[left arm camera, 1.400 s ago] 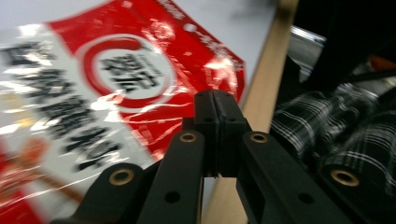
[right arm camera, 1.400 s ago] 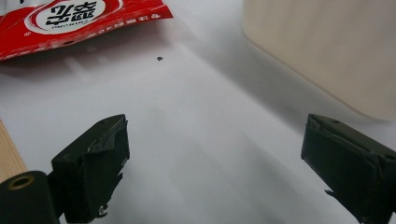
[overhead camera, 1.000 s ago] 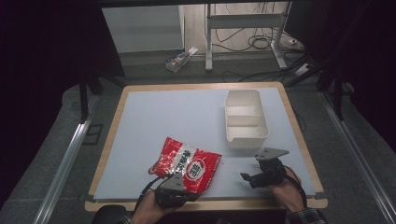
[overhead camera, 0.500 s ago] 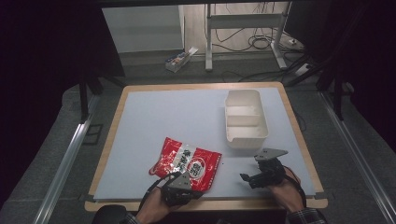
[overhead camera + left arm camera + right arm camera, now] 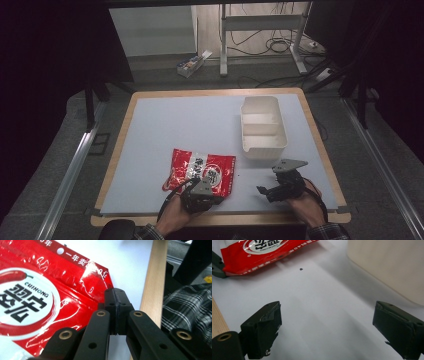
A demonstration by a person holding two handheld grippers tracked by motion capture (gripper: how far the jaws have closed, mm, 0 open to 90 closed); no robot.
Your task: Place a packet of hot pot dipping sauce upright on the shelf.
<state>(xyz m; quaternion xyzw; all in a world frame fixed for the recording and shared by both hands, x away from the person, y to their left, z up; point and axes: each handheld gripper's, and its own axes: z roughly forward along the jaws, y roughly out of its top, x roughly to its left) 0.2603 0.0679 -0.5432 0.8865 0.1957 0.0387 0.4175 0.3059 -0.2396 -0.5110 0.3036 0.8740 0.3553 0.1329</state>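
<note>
From the high view, the red snack bag lies flat on the pale blue table mat, toward the near edge at about 6 o'clock of the mat. Its long axis runs from roughly 10 o'clock to 4 o'clock, slightly tilted against the table's edge. The left gripper sits at the bag's near edge and covers part of it. The right gripper rests well apart at 4 o'clock, on bare mat. The white box stands at 2 o'clock, just clear of the bag's far right corner. The mat's left and far parts lie open.

In the left gripper view, the left gripper has its jaws clenched flat together, their tips at the bag's right edge near its punched header strip; whether foil is pinched between them I cannot tell. The wooden table edge runs at 1 o'clock. The bag is cut off at left.

In the right gripper view, the right gripper stands released, jaws wide over bare mat. The bag lies at 11 o'clock, cut off at the top; the box wall fills 1 o'clock.
</note>
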